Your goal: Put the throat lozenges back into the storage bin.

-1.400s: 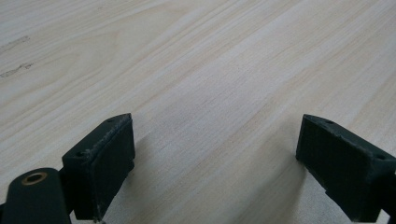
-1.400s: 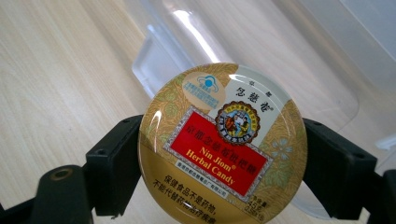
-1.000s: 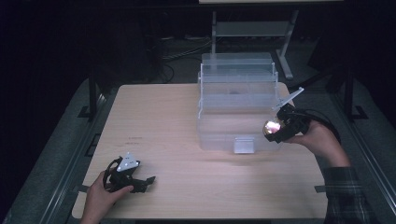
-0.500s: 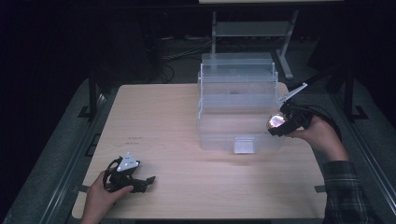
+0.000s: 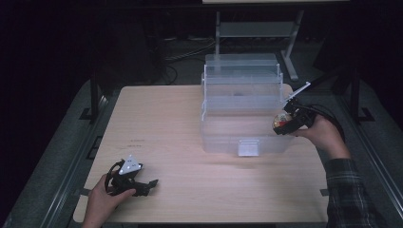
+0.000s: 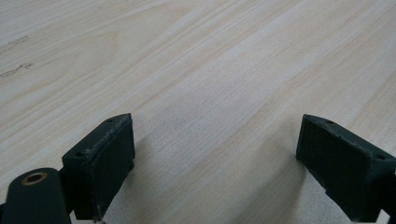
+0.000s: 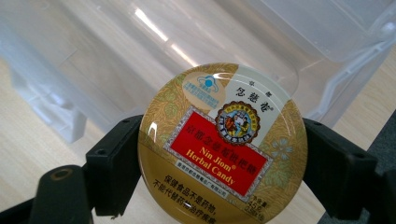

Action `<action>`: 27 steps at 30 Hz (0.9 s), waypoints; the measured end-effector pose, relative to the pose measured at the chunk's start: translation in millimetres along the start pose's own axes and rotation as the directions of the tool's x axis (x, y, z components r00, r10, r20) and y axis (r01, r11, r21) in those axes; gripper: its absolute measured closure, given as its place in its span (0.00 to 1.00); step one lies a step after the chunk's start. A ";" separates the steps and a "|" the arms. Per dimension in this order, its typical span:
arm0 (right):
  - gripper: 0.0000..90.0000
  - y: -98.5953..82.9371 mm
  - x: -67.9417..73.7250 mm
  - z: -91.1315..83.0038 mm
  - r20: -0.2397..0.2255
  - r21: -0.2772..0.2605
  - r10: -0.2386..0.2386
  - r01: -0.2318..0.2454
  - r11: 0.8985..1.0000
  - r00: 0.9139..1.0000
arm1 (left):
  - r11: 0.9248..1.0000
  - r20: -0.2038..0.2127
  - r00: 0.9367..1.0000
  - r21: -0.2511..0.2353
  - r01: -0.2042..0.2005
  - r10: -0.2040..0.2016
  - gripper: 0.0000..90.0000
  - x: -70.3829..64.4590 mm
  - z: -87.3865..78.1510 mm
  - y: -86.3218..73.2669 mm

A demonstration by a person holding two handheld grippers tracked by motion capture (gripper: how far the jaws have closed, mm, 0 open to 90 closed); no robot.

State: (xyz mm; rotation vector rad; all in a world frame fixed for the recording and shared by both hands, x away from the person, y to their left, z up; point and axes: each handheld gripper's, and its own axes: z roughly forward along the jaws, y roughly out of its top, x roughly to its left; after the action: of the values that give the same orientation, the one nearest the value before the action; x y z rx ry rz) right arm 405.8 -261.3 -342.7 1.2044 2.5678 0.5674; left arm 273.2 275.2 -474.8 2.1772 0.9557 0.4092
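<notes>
The right gripper (image 7: 219, 154) clamps a round candy tin (image 7: 222, 142) between its fingers — clear plastic drawers (image 5: 242, 114) just beside it; the left gripper (image 6: 215, 163), fingers wide, rests on bare surface (image 5: 166, 118).

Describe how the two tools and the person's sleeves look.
Both tools are black with two blocky, flat-padded jaws. The left tool carries a grey three-cornered plate on top. The right tool has a thin pale rod sticking up. A dark plaid sleeve covers the right forearm.
</notes>
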 end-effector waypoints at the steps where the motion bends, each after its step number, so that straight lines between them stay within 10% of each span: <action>1: 0.22 0.2 -1.2 1.1 0.002 0.001 0.001 -0.001 1.000 1.000 | 1.000 0.000 1.000 0.000 0.001 -0.001 0.12 0.0 0.0 0.0; 27: 0.21 -2.2 -9.6 14.6 -0.008 0.041 0.046 -0.046 0.998 0.999 | 1.000 0.000 1.000 0.000 0.000 0.000 0.12 0.0 0.0 0.0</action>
State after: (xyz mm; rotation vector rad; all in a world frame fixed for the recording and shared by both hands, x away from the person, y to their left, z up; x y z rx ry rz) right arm 415.9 -266.5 -356.1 1.2804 2.5769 0.5337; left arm 273.2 275.2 -474.8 2.1771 0.9558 0.4092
